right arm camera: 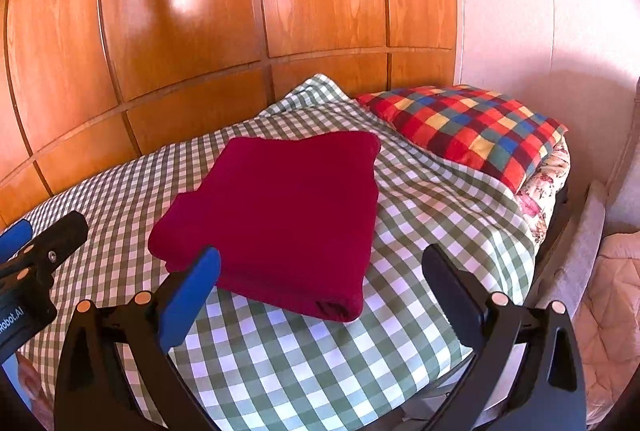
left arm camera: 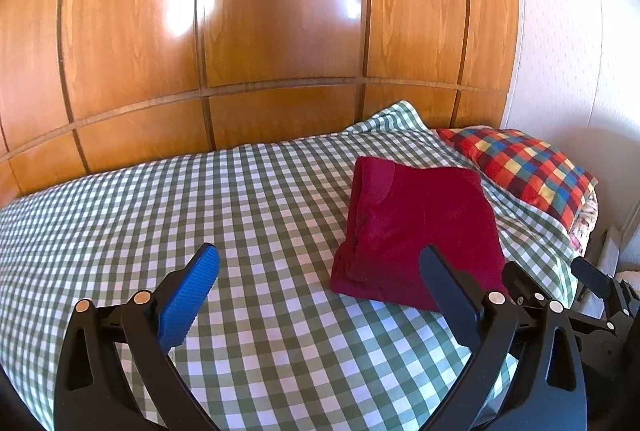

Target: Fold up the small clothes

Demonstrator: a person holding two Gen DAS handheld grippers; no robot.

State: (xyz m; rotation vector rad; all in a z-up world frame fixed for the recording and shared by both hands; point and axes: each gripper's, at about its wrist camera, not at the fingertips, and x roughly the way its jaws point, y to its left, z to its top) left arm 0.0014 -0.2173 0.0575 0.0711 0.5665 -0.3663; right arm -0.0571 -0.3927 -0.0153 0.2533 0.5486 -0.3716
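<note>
My left tool [left arm camera: 320,273] and right tool [right arm camera: 322,271]: both wide, empty. Dark red folded fleece garment [right arm camera: 280,219] on green-checked bed cover [right arm camera: 300,359], beside multicoloured checked pillow [right arm camera: 468,127]. Risk: careless nudge unfolds stack.

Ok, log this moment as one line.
left gripper open, empty | right gripper open, empty | red garment folded on checked bedspread

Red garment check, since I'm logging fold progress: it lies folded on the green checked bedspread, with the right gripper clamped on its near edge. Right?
Not quite. The red garment does lie folded on the green checked bedspread, but the right gripper is open, its fingers spread apart above the cloth and gripping nothing. The right wrist view shows it.
</note>
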